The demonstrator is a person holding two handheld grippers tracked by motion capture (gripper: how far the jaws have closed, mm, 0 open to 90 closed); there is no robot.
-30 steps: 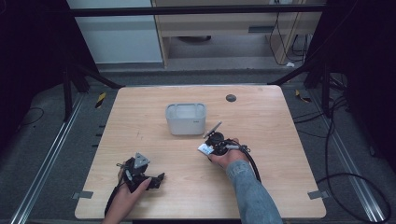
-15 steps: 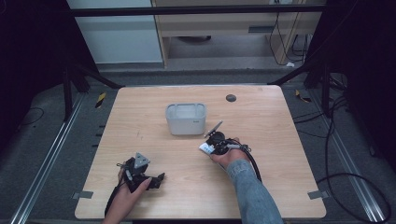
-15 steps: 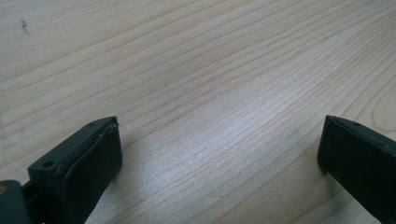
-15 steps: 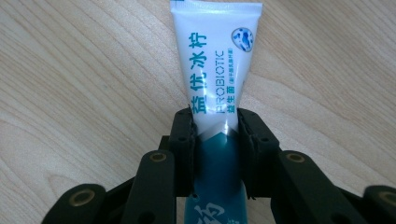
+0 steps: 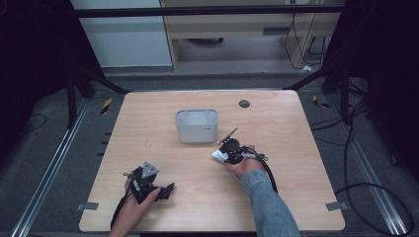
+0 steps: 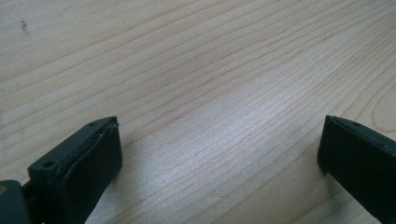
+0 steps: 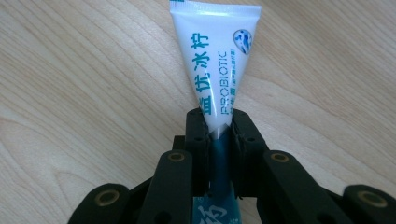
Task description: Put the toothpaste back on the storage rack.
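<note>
A white toothpaste tube [image 7: 219, 56] with teal print is clamped between the jaws of my right gripper [image 7: 218, 126]; its flat crimped end points away from the camera, just above the wood. In the high view the right gripper [image 5: 223, 154] sits right of the table's centre with the tube [image 5: 218, 157] at its tip, a short way from the grey bin [image 5: 196, 126]. My left gripper [image 5: 167, 189] rests near the front left of the table, held by a hand. Its jaws stand wide apart over bare wood, and the left gripper [image 6: 219, 154] holds nothing.
The wooden table [image 5: 296, 148] has a small dark round hole [image 5: 243, 103] near its far edge. The grey bin is open-topped and stands at mid-table. Black cables trail off the right side onto the floor.
</note>
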